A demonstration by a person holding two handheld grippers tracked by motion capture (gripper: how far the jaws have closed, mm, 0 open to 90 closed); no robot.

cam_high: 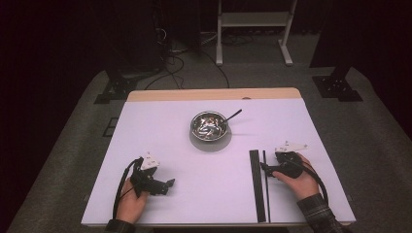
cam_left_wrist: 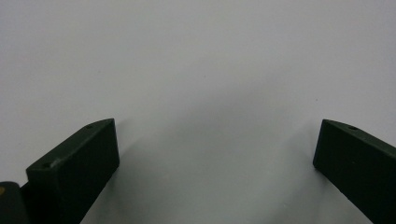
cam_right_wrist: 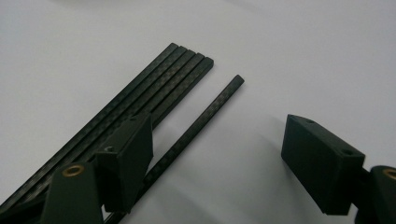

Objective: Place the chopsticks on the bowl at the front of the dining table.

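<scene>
A single rod (cam_high: 266, 184) lies just right of the rod bundle (cam_high: 257, 184) — the bowl (cam_high: 210, 125) sits behind them, toward the table's (cam_high: 194, 194) middle

Black carbon-fibre rods (cam_right_wrist: 140, 107) show a fine checkered weave; the table sheet (cam_high: 194, 174) is plain pale lilac-white; the steel bowl (cam_high: 210, 125) gleams silver.

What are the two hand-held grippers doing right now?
Left hand-held gripper: open, holding nothing.
Right hand-held gripper: open, straddling the single black rod, not gripping it.

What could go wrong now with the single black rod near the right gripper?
The right gripper is open, and the single rod lies loose between its jaws, close beside the bundle of rods. Closing now might nudge that bundle or catch two rods. The rod is thin and flat on the table, so it may slip.
</scene>
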